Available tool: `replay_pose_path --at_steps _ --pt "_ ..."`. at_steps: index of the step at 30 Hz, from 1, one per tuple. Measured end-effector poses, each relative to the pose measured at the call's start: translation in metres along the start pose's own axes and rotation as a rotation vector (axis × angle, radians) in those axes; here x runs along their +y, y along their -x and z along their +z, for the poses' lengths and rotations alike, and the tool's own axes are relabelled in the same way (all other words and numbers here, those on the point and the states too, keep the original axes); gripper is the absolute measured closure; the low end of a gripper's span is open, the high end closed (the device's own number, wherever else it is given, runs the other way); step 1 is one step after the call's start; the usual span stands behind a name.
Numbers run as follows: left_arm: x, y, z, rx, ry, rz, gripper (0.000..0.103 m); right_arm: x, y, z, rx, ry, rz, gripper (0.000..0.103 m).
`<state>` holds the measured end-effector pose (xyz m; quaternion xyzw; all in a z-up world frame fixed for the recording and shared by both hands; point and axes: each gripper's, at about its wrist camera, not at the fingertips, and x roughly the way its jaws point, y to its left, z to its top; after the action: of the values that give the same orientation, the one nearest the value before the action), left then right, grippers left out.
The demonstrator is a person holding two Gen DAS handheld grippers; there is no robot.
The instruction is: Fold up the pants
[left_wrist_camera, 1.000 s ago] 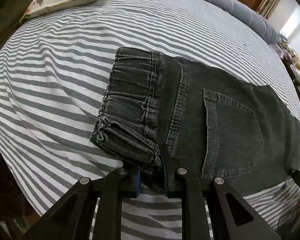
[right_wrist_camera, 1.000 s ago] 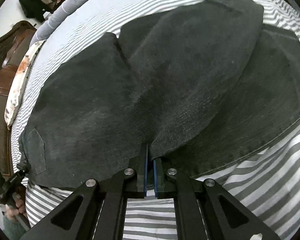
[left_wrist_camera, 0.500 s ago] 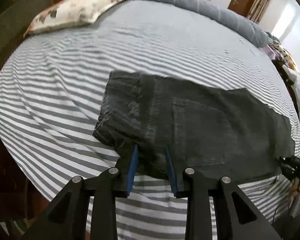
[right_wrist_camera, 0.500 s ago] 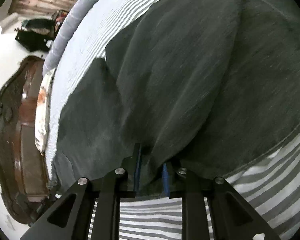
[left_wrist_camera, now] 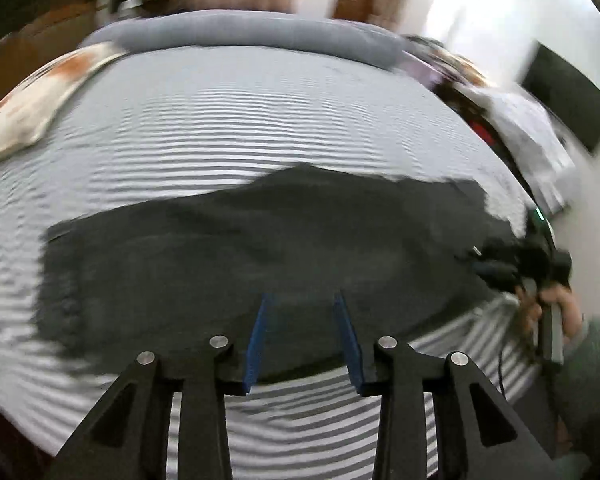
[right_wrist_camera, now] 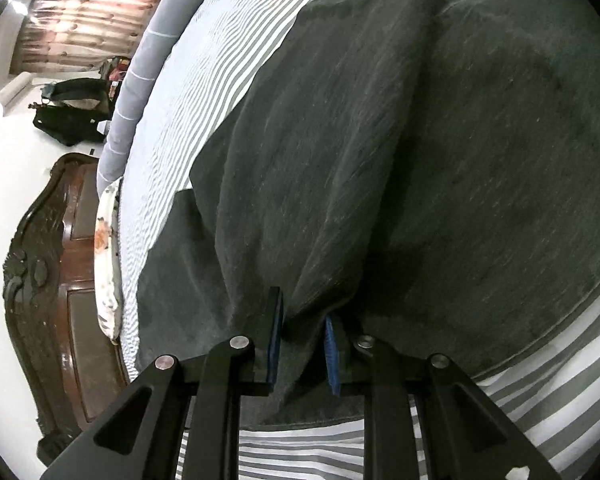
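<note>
Pants (left_wrist_camera: 260, 248): I am seeing them lying flat on the striped bed sheet (left_wrist_camera: 260, 120), near the front edge of the bed, already doubled into a long dark band.
Left gripper (left_wrist_camera: 302, 338): I am holding it above the front edge of the pants; its jaws are opening, and no cloth is standing between the blue pads (left_wrist_camera: 258, 344), so it is gripping nothing.
Right gripper (right_wrist_camera: 300, 344): I am seeing a raised ridge of dark cloth (right_wrist_camera: 304, 320) running between its two pads, which are standing a little apart. I am judging that it is pinching this fold, though the hold is looking loose.
Other end: a person's hand (left_wrist_camera: 556, 308) is showing at the right side of the left view, with the right gripper (left_wrist_camera: 512, 264) at the pants' far end.
Handling: I am expecting a denim-like fabric, soft but rather heavy and thick, sagging when lifted, not slippery and not fragile.
Where to hold: I am thinking the thick seams, the waistband and the hem corners are giving the safest grip, taking both layers together.
Risk: one layer could be slipping out and spoiling the fold.
</note>
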<state>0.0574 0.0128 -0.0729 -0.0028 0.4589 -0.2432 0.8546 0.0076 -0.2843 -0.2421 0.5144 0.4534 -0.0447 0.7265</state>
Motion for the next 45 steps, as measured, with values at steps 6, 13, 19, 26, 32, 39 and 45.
replay_pose_path --at_steps 6,13,19,26,32,39,45 --pt "-0.085 -0.067 -0.009 0.089 -0.238 -0.062 0.066 0.007 0.004 0.013 0.041 0.033 0.011 0.084" --pt "-0.145 -0.123 -0.016 0.152 -0.361 -0.072 0.066 0.015 0.006 0.027 0.058 0.046 0.021 0.084" --pt "-0.158 -0.167 -0.002 0.172 -0.355 0.021 0.068 0.008 0.005 0.035 0.072 0.041 0.027 0.084" --pt "-0.167 -0.173 0.003 0.148 -0.389 0.028 0.099 -0.007 -0.007 0.047 0.088 0.028 0.031 0.083" --pt "-0.161 -0.156 0.018 0.123 -0.343 -0.006 0.1 -0.025 0.004 0.071 0.017 -0.083 0.105 0.083" --pt "-0.152 -0.149 0.021 0.13 -0.305 -0.036 0.1 -0.045 0.038 0.118 -0.14 -0.119 0.024 0.076" --pt "-0.146 -0.148 0.021 0.135 -0.293 -0.049 0.1 -0.049 0.041 0.168 -0.164 -0.113 -0.054 0.084"
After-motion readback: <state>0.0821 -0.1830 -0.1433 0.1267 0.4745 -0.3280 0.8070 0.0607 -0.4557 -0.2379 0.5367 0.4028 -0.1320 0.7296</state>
